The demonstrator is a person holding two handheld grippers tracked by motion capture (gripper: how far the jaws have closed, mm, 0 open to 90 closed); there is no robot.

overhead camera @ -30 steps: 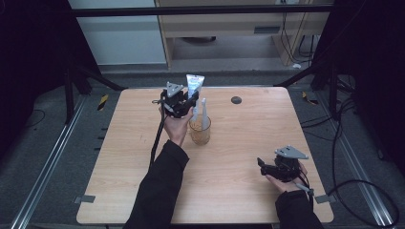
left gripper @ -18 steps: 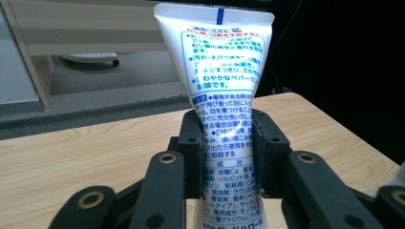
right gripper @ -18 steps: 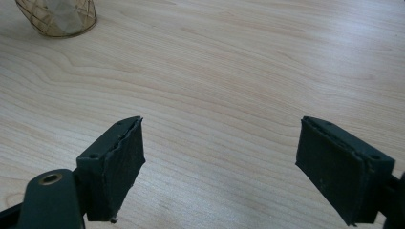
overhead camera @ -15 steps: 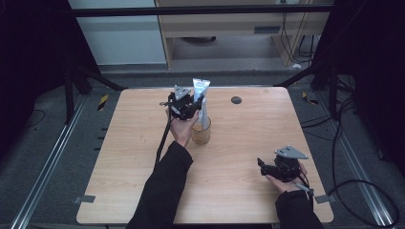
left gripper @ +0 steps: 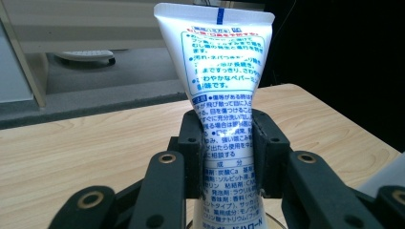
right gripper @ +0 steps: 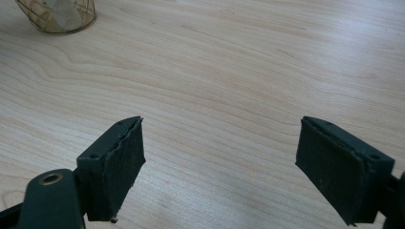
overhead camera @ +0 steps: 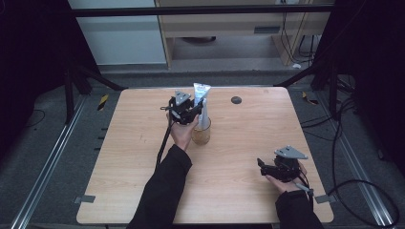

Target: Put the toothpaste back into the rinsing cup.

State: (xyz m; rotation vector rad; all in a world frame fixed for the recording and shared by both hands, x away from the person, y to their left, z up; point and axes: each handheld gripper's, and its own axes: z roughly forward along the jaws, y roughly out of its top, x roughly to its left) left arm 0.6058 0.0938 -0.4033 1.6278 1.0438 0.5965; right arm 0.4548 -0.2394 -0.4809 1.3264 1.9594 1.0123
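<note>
A white toothpaste tube [overhead camera: 201, 95] with blue print stands upright, crimped end up. My left gripper [overhead camera: 197, 112] is shut on its middle, and in the left gripper view both pads press the sides of the tube [left gripper: 224, 95]. The tube's lower end reaches down into an amber, wire-patterned cup [overhead camera: 201, 136] in the middle of the wooden table [overhead camera: 133, 157]. My right gripper [overhead camera: 261, 167] rests low near the table's front right, held in a hand, its jaws wide open with nothing between them [right gripper: 219, 167]. The cup [right gripper: 57, 16] shows far off at the upper left of the right gripper view.
A small black round thing [overhead camera: 236, 100] lies near the table's far edge. A cable hangs from the left gripper along the forearm. Dark frame posts and cables surround the table, and a shelf unit stands behind it.
The left hand has come down and a little to the right with the tube, bringing its lower end into the cup. The right hand has kept still.
</note>
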